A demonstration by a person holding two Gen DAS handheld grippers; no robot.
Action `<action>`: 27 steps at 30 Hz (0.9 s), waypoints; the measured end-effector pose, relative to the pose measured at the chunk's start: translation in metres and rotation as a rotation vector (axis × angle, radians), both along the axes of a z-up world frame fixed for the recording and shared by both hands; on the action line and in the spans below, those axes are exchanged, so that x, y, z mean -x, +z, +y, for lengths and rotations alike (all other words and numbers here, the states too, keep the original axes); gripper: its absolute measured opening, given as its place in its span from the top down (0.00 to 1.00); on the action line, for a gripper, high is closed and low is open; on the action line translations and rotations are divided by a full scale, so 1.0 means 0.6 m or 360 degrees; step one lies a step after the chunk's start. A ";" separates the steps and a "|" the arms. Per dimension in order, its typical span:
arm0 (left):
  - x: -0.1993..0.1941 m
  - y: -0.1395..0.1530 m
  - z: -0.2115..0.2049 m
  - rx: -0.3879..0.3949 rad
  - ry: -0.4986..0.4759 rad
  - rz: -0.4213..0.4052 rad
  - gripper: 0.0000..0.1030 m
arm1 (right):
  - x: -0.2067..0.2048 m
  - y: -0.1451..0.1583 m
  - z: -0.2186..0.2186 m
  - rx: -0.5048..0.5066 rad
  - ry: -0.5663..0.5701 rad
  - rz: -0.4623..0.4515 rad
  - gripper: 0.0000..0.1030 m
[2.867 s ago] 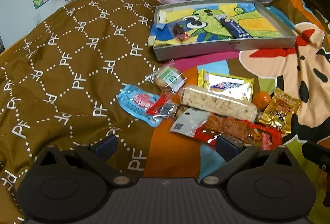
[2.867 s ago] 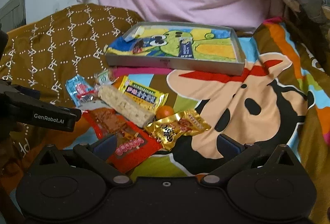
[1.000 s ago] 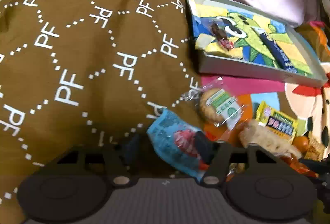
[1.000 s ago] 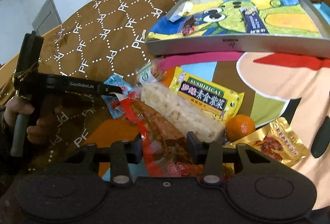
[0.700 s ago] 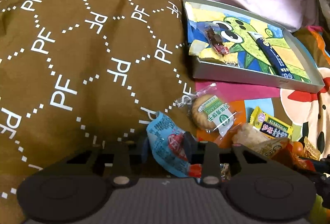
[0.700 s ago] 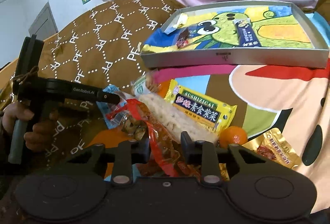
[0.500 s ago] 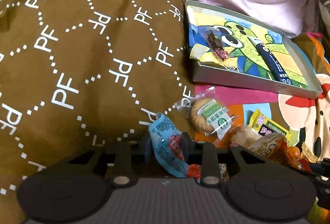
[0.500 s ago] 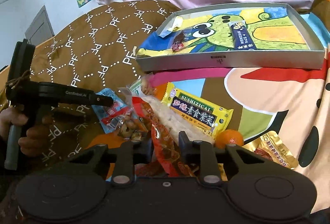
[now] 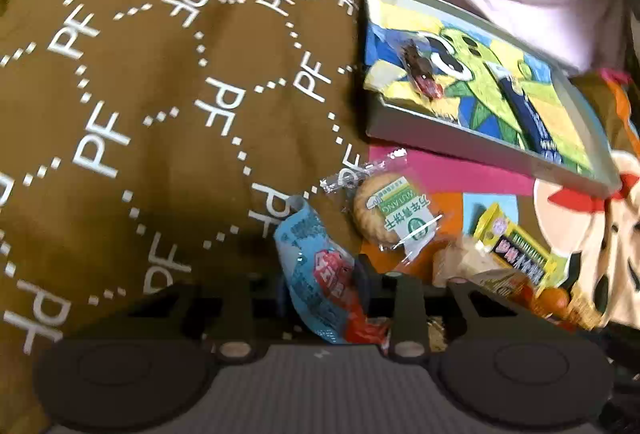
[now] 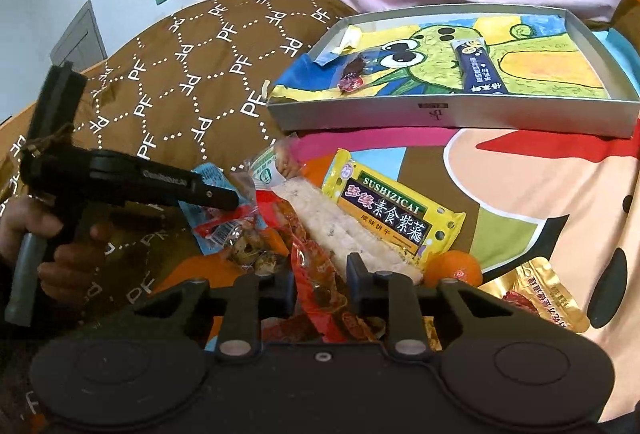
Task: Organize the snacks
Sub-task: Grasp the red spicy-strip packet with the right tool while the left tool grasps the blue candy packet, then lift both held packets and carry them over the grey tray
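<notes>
1. Your left gripper (image 9: pixel 320 286) is clamped on the blue packet (image 9: pixel 316 270).
2. Your right gripper (image 10: pixel 322 284) pinches the red packet (image 10: pixel 316 274).
3. Other snacks lie just beyond; the tray (image 10: pixel 452 112) sits farther back on the bedspread (image 10: pixel 520 194).

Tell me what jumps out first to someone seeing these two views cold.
The grey tray with its green cartoon lining, at the far side of the bed, holds a dark blue stick pack and a small dark candy. In front of it lies a heap of snacks, led by the yellow seaweed cracker pack. The left tongs are shut on the blue packet; the right tongs are shut on the red packet.
</notes>
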State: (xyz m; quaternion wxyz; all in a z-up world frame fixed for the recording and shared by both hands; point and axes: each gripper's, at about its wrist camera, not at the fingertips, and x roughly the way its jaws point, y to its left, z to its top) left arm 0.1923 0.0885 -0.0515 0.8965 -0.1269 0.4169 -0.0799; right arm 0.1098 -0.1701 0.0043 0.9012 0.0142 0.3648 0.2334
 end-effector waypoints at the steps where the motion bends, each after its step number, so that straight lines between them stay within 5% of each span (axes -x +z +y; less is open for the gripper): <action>1: 0.002 0.003 -0.001 0.0003 0.0007 0.0000 0.69 | 0.001 0.001 0.003 0.0016 0.0002 -0.0009 0.75; 7: 0.023 0.037 -0.020 -0.0047 0.0016 -0.0043 0.83 | 0.017 0.009 0.014 0.0088 0.0020 -0.0076 0.79; 27: 0.098 0.157 -0.096 -0.0458 0.0064 -0.0284 0.85 | 0.051 0.071 -0.006 -0.0003 -0.0008 -0.0188 0.87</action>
